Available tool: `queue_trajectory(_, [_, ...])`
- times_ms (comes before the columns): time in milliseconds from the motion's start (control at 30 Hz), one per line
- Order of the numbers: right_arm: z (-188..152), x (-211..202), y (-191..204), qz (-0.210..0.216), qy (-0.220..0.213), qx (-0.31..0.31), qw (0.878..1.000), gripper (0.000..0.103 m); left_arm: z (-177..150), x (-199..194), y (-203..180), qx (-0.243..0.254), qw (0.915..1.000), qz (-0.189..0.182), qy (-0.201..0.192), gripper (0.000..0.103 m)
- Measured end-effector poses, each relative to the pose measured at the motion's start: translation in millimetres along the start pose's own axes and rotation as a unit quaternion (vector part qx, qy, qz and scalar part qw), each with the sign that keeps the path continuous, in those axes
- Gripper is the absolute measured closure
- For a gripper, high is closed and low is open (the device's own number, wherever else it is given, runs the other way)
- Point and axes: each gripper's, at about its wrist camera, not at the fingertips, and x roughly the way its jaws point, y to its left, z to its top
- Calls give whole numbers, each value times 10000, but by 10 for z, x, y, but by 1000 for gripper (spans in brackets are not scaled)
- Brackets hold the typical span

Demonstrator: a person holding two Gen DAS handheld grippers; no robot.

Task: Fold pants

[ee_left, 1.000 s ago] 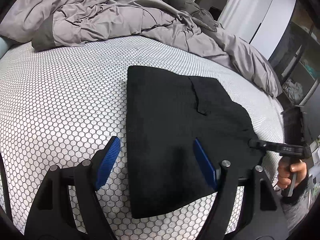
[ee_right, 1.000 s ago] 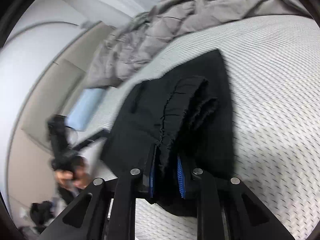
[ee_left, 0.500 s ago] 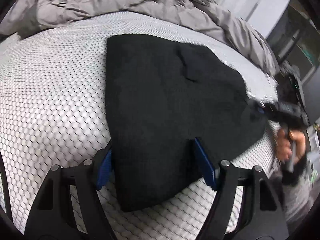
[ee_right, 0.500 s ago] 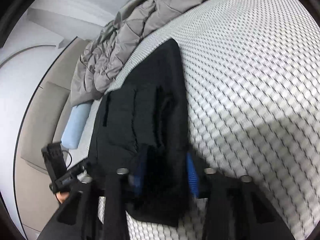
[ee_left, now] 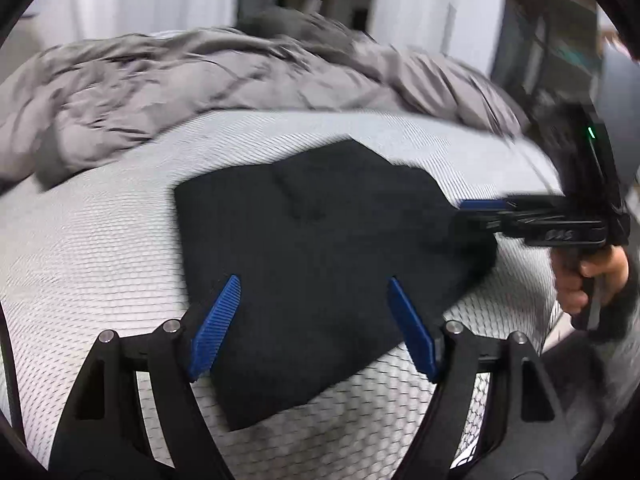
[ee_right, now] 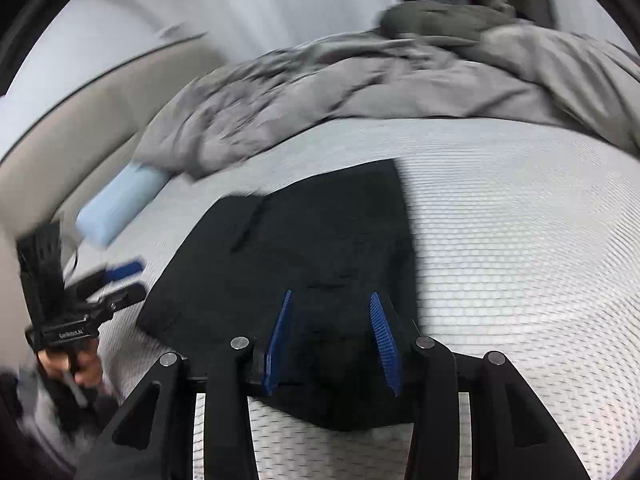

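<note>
Since a second ago the right claw (ee_right: 330, 344) has let go of the bunched edge it pinched; its blue pads are opening, standing clear above the cloth with nothing pressed between them. The left claw (ee_left: 312, 328) has shifted over the near corner and also stands released, its pads wide apart and gripping nothing, though its jaws are still spreading a little.

The black fabric pants (ee_left: 320, 248) lie folded into a compact, flat bundle on the white honeycomb-patterned mattress (ee_left: 88, 248), at the centre of both frames. Both claws look released because the fold seems finished and the bundle can rest by itself.

The left wrist view shows, at the right edge, the other claw reaching the bundle's far corner, with the person's hand (ee_left: 588, 280) on its handle. Only the right wrist view shows the pale blue pillow (ee_right: 120, 204) at left, tucked under the crumpled grey duvet (ee_right: 360, 88), and a beige headboard (ee_right: 60, 128).
</note>
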Motion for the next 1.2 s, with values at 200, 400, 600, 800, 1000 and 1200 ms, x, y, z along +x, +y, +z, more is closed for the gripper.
queue_trajectory(200, [-187,646,490,0,683,-1041,9922,47,-159,498,-210,547,9957,82,740,29])
queue_trajectory(400, [-435,468,449,-771,753,-1963,9746,64,-335,281,-79,583,9955,-31,747,29])
queue_trajectory(600, [-407,79,193,-648,557,-1598,9834,65,-235,15,-53,270,9982,-274,468,29])
queue_trajectory(800, [-134,178,317,-273,-9,-961,9950,62,18,211,-44,-34,9992,-162,366,29])
queue_trajectory(1000, [-212,816,683,-573,732,-1836,9786,62,-72,503,-36,592,9949,153,804,29])
queue_trajectory(1200, [-354,369,297,-1419,473,-1882,9707,51,-191,301,99,384,9960,33,808,28])
